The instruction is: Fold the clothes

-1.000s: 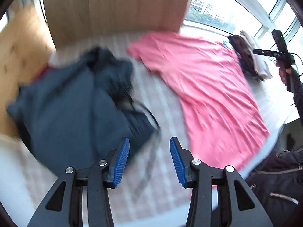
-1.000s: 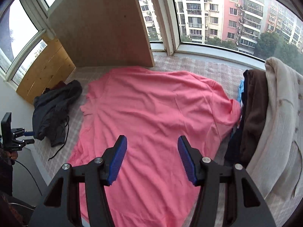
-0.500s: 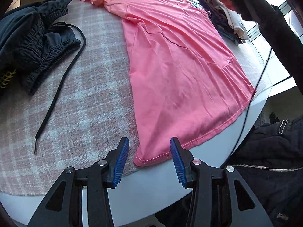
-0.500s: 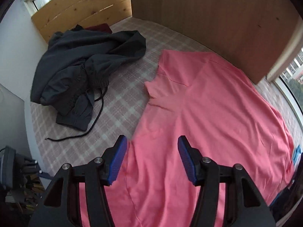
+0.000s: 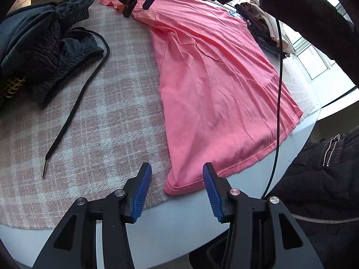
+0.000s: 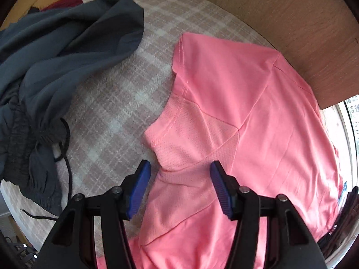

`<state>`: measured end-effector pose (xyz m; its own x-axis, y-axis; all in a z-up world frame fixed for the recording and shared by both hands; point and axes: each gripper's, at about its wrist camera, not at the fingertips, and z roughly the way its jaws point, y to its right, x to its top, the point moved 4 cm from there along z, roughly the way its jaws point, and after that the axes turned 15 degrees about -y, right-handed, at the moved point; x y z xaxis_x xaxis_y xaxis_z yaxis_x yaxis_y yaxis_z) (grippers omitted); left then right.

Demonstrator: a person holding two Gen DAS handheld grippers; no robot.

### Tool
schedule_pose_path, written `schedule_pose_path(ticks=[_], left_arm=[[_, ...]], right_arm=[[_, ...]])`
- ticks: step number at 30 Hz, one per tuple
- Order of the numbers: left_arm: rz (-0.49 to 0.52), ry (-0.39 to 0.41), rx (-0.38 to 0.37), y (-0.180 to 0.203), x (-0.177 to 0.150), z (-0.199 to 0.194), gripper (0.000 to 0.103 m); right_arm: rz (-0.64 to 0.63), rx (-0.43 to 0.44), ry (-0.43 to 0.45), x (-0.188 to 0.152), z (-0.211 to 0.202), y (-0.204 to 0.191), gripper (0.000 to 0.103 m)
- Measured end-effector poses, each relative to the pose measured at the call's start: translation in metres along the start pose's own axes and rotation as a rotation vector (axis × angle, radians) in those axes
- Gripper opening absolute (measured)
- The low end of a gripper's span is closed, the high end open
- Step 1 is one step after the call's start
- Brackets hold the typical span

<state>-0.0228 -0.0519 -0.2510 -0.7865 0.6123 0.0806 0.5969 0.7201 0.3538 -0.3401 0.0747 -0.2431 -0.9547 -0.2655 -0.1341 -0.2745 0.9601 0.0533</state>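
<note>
Now the coral-pink short-sleeved T-shirt lies spread flat on the pale checked woven cloth that covers the white table, its long axis running from the near table edge, where the hem sits, away toward the wooden panel at the far side, where the sleeves and shoulders sit. So each claw has taken one end of the same side seam. The left gripper hovers low with its blue-padded jaws spread wide, released and gripping nothing, and the hem's near-left corner lies directly between the two pads, just ahead of them. The right gripper is likewise released, jaws apart, reaching across to the far end; the lighter mesh underarm panel and the sleeve edge sit right ahead of its gap, with the shirt body stretching off to its right. From the left wrist view the right claw appears to be down at the sleeve, though it is small and near the frame's rim, so I cannot say whether it touches cloth.

Judging by this, both ends of the shirt's left side are lined up for a pinch, which would suit carrying that edge over toward the other side.

Well to the left, a crumpled dark grey drawstring garment lies apart from the shirt, its black cord trailing across the checks.
</note>
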Motion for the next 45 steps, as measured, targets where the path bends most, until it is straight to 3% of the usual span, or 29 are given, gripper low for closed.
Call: schedule_pose_path(ticks=[2, 4, 6, 9, 12, 15, 17, 18, 19, 23, 29, 31, 33, 37, 41, 45], left_arm=[[0.004, 0.002, -0.011, -0.002, -0.002, -0.001, 0.047], [0.005, 0.004, -0.024, -0.005, -0.003, -0.002, 0.047], [0.008, 0.006, -0.048, -0.008, -0.006, -0.003, 0.047], [0.029, -0.003, -0.067, -0.007, -0.008, -0.002, 0.047], [0.047, -0.011, -0.079, -0.004, -0.005, 0.002, 0.048], [0.052, -0.008, -0.101, -0.003, 0.000, 0.003, 0.043], [0.054, -0.019, -0.122, -0.001, 0.002, 0.004, 0.012], [0.056, -0.029, -0.123, 0.000, 0.002, 0.006, 0.003], [0.062, -0.034, -0.116, 0.002, 0.001, 0.006, 0.001], [0.061, -0.005, -0.144, 0.010, -0.005, -0.005, 0.001], [-0.019, 0.076, -0.285, 0.015, -0.028, -0.039, 0.001], [-0.056, 0.092, -0.327, 0.012, -0.037, -0.041, 0.001], [-0.098, 0.070, -0.321, 0.002, -0.044, -0.027, 0.001], [-0.159, 0.048, -0.343, -0.010, -0.050, -0.004, 0.001], [-0.117, 0.068, -0.350, -0.001, -0.044, -0.004, 0.001], [-0.098, 0.066, -0.341, 0.004, -0.039, -0.005, 0.001]], right_arm=[[0.001, 0.041, -0.002, -0.001, 0.002, 0.006, 0.053], [0.004, 0.058, 0.008, -0.003, 0.002, 0.012, 0.042], [0.029, 0.098, 0.015, -0.005, 0.000, 0.022, 0.011], [0.075, 0.189, 0.030, -0.008, -0.005, 0.039, 0.010], [0.081, 0.196, 0.032, -0.012, -0.006, 0.046, 0.008], [0.077, 0.215, 0.046, -0.017, -0.009, 0.047, 0.008], [0.073, 0.218, 0.062, -0.021, -0.012, 0.048, 0.008], [0.072, 0.218, 0.069, -0.022, -0.014, 0.048, 0.008], [0.071, 0.215, 0.076, -0.024, -0.017, 0.050, 0.008], [0.066, 0.219, 0.104, -0.022, -0.036, 0.046, 0.008], [0.059, 0.276, 0.159, -0.007, -0.067, 0.035, 0.006], [0.055, 0.283, 0.169, 0.001, -0.067, 0.025, 0.006], [0.041, 0.276, 0.148, 0.006, -0.058, 0.014, 0.006], [0.012, 0.191, 0.097, 0.006, -0.044, -0.001, 0.009], [-0.058, 0.054, 0.079, 0.002, -0.040, -0.022, 0.035], [-0.099, -0.077, 0.047, 0.004, -0.030, -0.037, 0.035]])
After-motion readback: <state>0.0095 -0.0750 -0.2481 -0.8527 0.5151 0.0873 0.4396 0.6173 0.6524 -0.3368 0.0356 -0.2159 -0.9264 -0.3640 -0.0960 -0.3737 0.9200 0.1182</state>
